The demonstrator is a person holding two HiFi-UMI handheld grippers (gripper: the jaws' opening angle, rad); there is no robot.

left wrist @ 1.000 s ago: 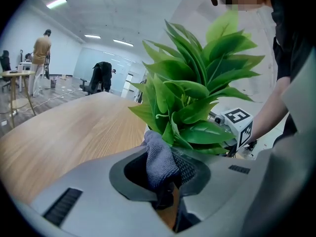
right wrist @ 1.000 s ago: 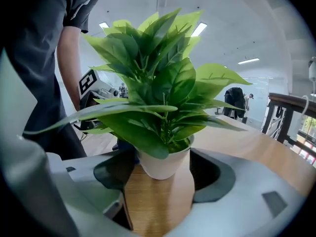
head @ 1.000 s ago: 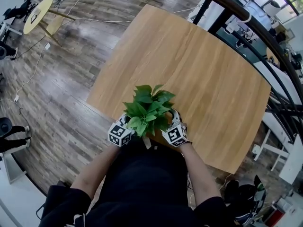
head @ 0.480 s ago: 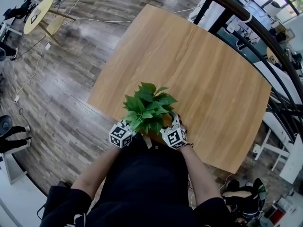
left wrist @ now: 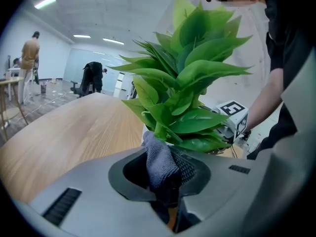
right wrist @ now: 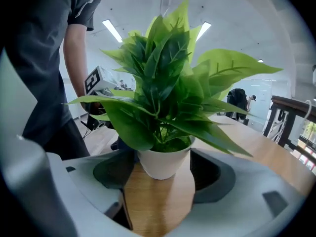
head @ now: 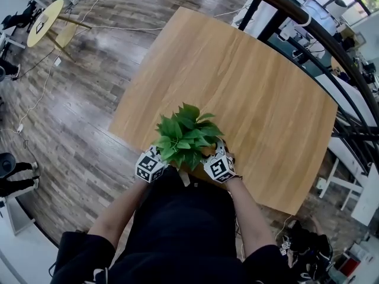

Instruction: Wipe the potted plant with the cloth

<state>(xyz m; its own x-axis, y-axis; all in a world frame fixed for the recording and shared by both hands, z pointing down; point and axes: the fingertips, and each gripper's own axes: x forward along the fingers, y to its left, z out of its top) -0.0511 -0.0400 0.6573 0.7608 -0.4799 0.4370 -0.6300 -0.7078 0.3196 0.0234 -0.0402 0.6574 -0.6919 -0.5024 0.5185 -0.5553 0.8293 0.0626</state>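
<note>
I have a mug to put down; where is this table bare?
Bare: the wooden table beyond the potted plant, out to its far, left and right edges. Crowded: the near edge, where the left gripper, holding the grey cloth, and the right gripper flank the plant.

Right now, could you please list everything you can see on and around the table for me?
potted plant: one, green leaves in a white pot, at the near edge of the table, between the two tools
cloth: one, grey, bunched against the lower leaves
table: one, light wood, middle of the head view
round side table: one, yellow, far upper left of the head view
railing: one, black, along the right
left tool: one, grey, jaws closed on the cloth
right tool: one, grey, jaws on either side of the pot, seemingly gripping it
forearms: two, bare, reaching to the tools
</note>
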